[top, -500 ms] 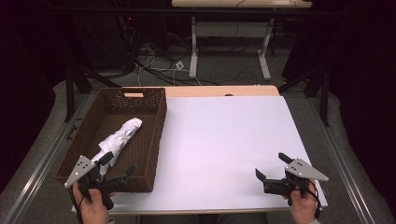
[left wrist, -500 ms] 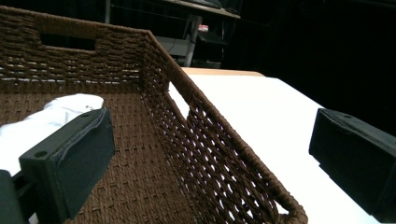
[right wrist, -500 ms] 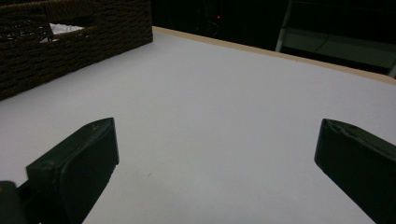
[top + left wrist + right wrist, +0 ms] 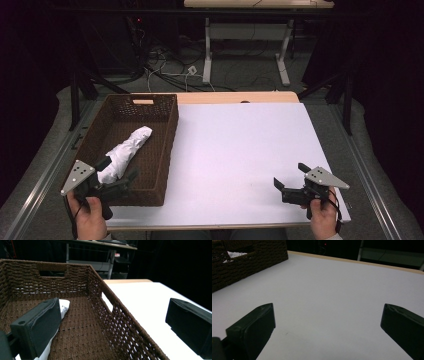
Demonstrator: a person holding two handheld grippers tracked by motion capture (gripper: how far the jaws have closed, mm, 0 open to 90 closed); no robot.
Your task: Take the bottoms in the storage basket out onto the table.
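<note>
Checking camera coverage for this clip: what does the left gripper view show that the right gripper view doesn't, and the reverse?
The left gripper view looks into the brown woven basket, down to its floor and handle cutout, with the white cloth lying inside by one jaw. The right gripper view gives a broad stretch of bare white table between its open jaws, the basket seen from outside at the corner. Both show basket, cloth, white table and wide-open black jaws.

No text, label, brand, number or sign can be read anywhere in these views. The woven basket (image 4: 165, 145), the white cloth (image 4: 125, 150) in it and the white worktop (image 4: 240, 150) carry no lettering.
</note>
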